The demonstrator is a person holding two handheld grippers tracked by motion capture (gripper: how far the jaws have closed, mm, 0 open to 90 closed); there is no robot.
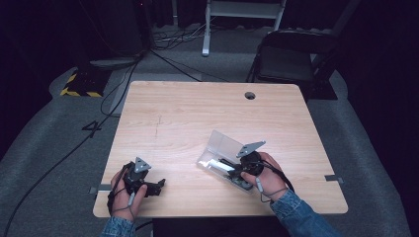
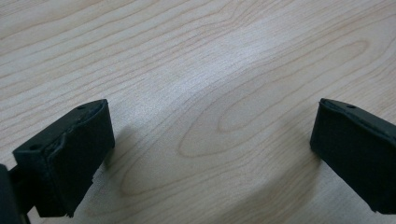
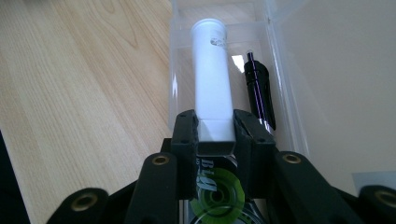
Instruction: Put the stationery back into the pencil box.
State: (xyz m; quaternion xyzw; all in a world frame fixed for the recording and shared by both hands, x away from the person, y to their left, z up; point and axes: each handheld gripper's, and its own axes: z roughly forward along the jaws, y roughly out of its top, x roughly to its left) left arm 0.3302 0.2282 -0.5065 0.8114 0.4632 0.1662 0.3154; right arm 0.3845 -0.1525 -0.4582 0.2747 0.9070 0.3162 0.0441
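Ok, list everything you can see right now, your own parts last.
table: 1, light wood, centre
clear box: 1, transparent, lid open, table's right front
white tube: 1, white, inside box, clamped in the right tool
black pen: 1, black, inside box beside tube
green-labelled item: 1, green, under the jaws, unclear what
folding chair: 1, black, beyond table
left tool: 1, black, open over bare wood
right tool: 1, black, shut on tube

The high view looks forward and down from above the person's side, taking in the whole worktop (image 1: pixel 197 118). The left gripper view sits very close over bare wood at about 7 o'clock. The right gripper view peers closely along a clear case (image 3: pixel 280 70) at about 5 o'clock, which the high view shares.
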